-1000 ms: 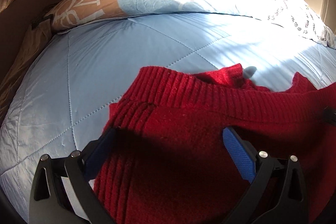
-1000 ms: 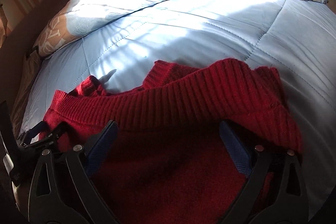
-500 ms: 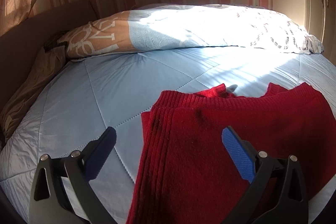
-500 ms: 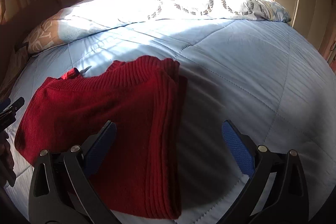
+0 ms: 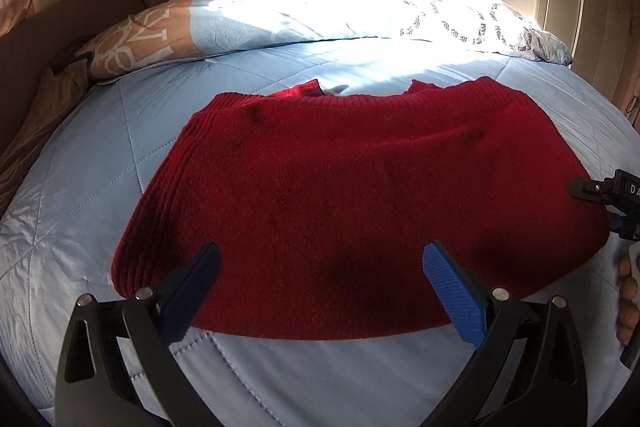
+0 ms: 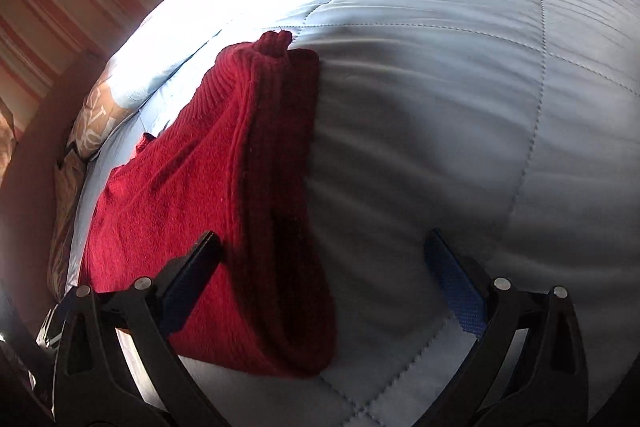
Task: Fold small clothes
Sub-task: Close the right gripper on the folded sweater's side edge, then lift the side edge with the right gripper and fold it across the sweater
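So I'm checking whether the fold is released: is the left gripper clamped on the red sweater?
No: the left gripper is open, with the red sweater lying flat on the quilt.

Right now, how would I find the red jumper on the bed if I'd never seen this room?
Look at the big bed covered by a pale blue quilt, with long patterned pillows across its far end. In the middle of the quilt, nearer than the pillows, lies the red jumper, folded flat. It is the only dark red, fuzzy knitted thing there; everything around it is smooth and light blue.
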{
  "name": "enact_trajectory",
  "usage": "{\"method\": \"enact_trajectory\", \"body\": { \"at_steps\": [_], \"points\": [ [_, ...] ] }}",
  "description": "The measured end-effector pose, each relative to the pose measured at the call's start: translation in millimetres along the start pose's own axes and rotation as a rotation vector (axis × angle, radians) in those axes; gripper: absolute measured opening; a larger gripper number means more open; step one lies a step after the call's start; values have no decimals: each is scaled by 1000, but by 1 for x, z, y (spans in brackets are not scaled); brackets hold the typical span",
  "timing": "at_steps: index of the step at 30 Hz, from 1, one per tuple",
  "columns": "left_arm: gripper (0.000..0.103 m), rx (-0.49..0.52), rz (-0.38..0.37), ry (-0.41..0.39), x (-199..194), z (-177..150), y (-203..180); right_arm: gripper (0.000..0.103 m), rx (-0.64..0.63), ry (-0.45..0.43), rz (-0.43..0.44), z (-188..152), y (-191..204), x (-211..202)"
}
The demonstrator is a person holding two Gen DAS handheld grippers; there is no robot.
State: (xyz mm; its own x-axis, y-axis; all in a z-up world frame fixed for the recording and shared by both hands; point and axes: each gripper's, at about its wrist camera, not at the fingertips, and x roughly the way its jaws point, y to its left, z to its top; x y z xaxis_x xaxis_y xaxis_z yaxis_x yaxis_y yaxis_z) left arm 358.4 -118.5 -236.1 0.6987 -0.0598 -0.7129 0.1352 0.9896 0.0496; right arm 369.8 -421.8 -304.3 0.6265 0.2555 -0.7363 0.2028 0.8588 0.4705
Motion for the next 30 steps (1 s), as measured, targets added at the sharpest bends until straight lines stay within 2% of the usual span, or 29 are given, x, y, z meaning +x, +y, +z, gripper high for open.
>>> {"method": "enact_trajectory", "body": {
  "at_steps": [6,9,10,11,13,14,17,30],
  "points": [
    [102,22,2,0,-7,3,0,100,-32,50,70,31,1,22],
    [102,24,5,-17,-8,12,-2,87,-114,110,75,36,15,34],
    [102,24,8,-22,-8,15,-3,76,-145,117,58,35,20,36],
    [102,24,10,-25,-8,17,-4,55,-159,126,59,35,23,38],
    [102,23,12,-26,-6,19,-5,31,-151,154,109,35,28,41],
    [102,23,16,-27,-5,21,-6,28,-168,145,92,35,32,40],
    [102,18,19,-21,0,23,-5,24,-227,117,60,34,45,32],
    [102,-28,102,6,21,31,29,21,-259,29,129,47,77,-1]
  ]
}}
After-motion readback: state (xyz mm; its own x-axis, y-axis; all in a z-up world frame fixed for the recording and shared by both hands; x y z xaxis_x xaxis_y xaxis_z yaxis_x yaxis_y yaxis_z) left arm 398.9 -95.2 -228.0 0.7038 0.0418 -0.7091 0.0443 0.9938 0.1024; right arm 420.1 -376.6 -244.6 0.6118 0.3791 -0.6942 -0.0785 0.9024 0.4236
